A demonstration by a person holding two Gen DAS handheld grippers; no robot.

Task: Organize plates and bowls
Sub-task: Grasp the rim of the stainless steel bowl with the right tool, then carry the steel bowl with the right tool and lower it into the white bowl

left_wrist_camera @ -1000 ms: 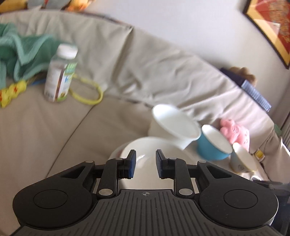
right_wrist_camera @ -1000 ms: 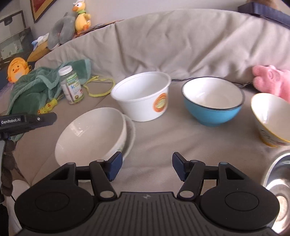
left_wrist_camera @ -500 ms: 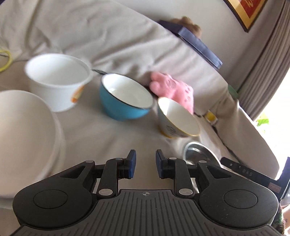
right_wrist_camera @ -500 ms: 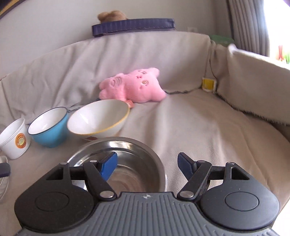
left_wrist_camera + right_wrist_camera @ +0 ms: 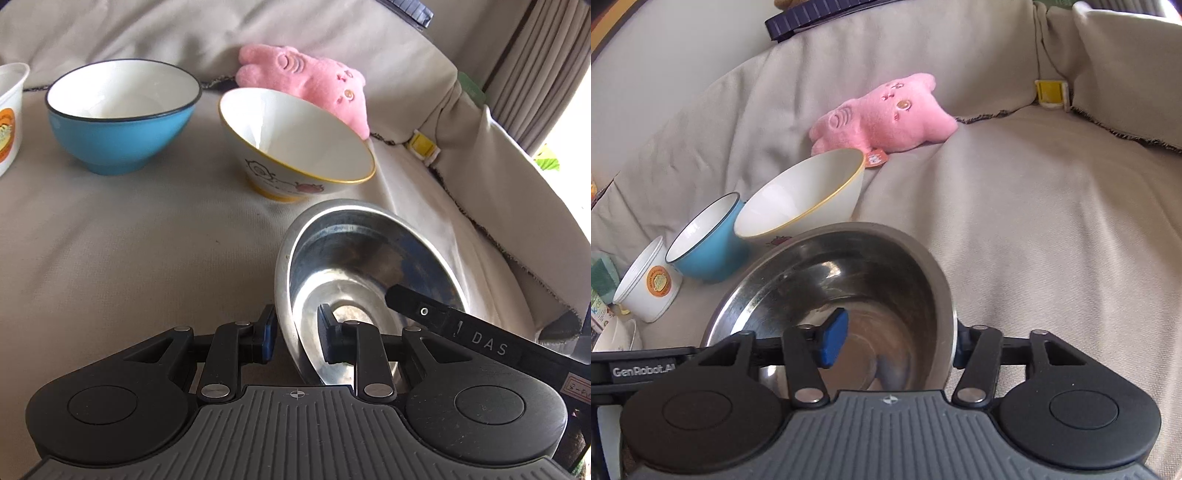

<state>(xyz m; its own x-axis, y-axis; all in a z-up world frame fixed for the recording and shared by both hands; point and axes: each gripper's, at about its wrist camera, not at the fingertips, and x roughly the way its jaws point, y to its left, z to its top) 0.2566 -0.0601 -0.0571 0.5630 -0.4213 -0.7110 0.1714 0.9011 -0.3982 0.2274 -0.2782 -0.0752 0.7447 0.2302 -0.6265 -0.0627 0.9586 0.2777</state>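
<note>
A steel bowl (image 5: pixel 369 273) lies on the beige sofa cover, also in the right wrist view (image 5: pixel 849 288). My left gripper (image 5: pixel 293 332) straddles its near-left rim, one finger outside and one inside, with a gap left at the rim. My right gripper (image 5: pixel 897 339) is open wide and straddles the bowl's right rim, its left finger (image 5: pixel 833 341) inside the bowl. A cream bowl with a yellow rim (image 5: pixel 295 140) and a blue bowl (image 5: pixel 122 114) stand behind. A white tub (image 5: pixel 648 288) is further left.
A pink plush toy (image 5: pixel 886 114) lies behind the bowls against the sofa back. A white plate or bowl edge (image 5: pixel 617 336) shows at far left. A yellow clip (image 5: pixel 1051 94) sits at the cushion seam. Bare cushion lies right of the steel bowl.
Both grippers have swung right and closed in on the steel bowl. They now straddle its rim from opposite sides. The right gripper dropped lower over the bowl.
</note>
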